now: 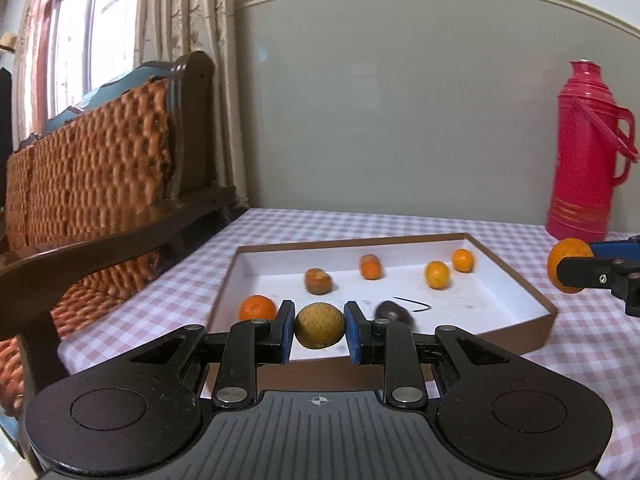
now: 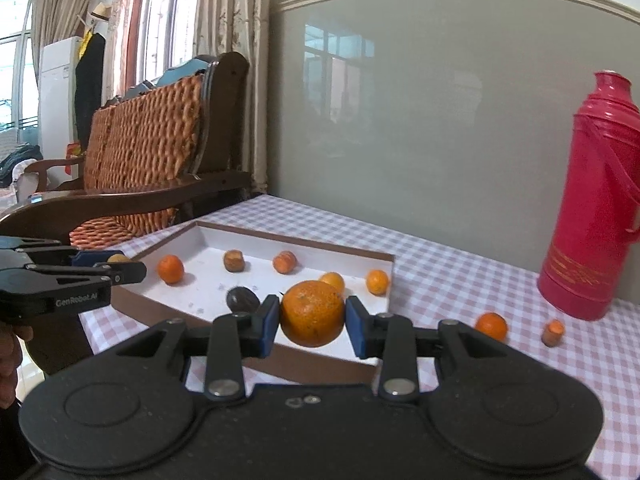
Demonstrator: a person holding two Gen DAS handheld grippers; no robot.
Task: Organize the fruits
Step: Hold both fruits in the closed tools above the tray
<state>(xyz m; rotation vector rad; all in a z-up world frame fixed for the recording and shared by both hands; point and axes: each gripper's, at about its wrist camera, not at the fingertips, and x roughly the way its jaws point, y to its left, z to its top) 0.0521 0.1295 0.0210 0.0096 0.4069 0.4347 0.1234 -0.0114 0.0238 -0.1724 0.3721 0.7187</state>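
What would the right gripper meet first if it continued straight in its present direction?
Probably the small orange fruit inside the tray, just beyond the orange held by the right gripper; depth is unclear.

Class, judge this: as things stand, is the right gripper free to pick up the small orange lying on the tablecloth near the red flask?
Probably not yet: the right gripper is shut on a large orange. The small orange itself lies unobstructed on the tablecloth.

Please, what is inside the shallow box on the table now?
Inside the box lie six loose fruits: three orange ones, two brownish ones and one dark one. The held orange and gripper cover part of the near floor.
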